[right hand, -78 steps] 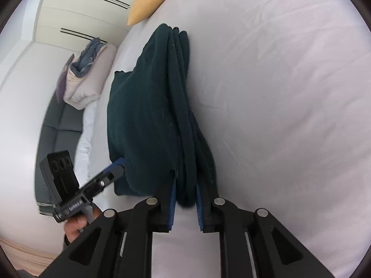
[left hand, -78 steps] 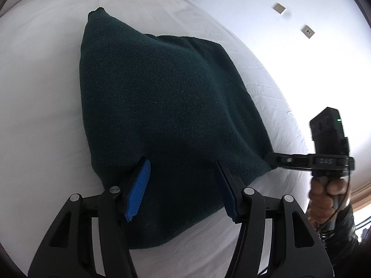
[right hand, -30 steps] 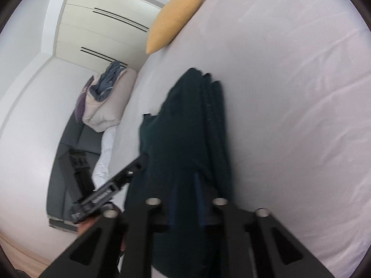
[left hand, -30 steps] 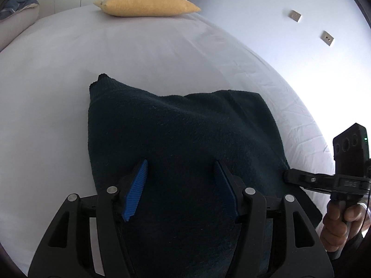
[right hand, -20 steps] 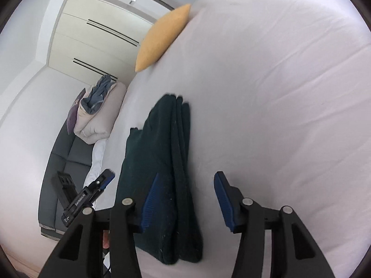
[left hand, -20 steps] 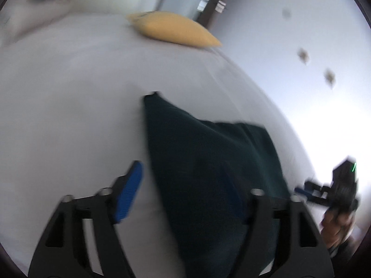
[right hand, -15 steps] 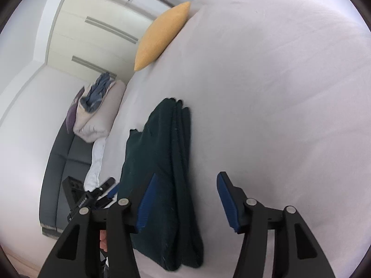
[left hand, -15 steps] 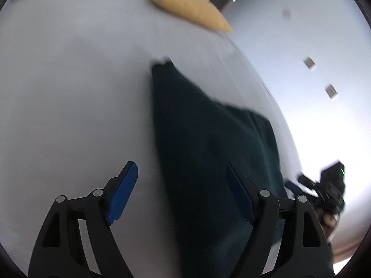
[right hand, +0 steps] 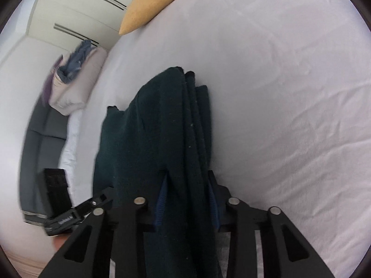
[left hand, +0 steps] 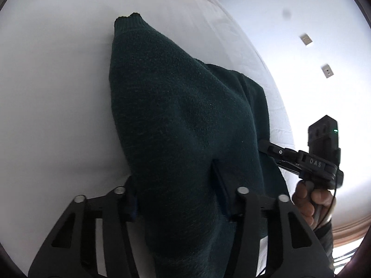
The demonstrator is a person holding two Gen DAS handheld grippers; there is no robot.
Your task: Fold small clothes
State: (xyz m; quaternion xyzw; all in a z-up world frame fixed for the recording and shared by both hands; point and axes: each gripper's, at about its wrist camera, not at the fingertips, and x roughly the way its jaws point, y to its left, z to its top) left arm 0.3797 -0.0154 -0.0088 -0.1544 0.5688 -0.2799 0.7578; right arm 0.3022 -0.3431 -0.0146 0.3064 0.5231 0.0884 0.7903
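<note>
On the bed – both grippers (closing) pinch sweater

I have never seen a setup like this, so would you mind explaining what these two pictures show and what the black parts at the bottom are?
There is no robot here. A person holds a hand-held gripper in each hand, and each one carries a wide-angle camera looking forward along its two fingers. The black struts with blue pads at the bottom of each picture are those fingers.

One picture is from the left hand-held gripper, the other from the right hand-held gripper. Each also catches the other tool at its side, with the person's hand around the grip.

On the white bed lies a folded dark green sweater, with a yellow pillow at the far end. Both grippers have just been closing, and each now clamps the sweater's near edge, one on each side.
</note>
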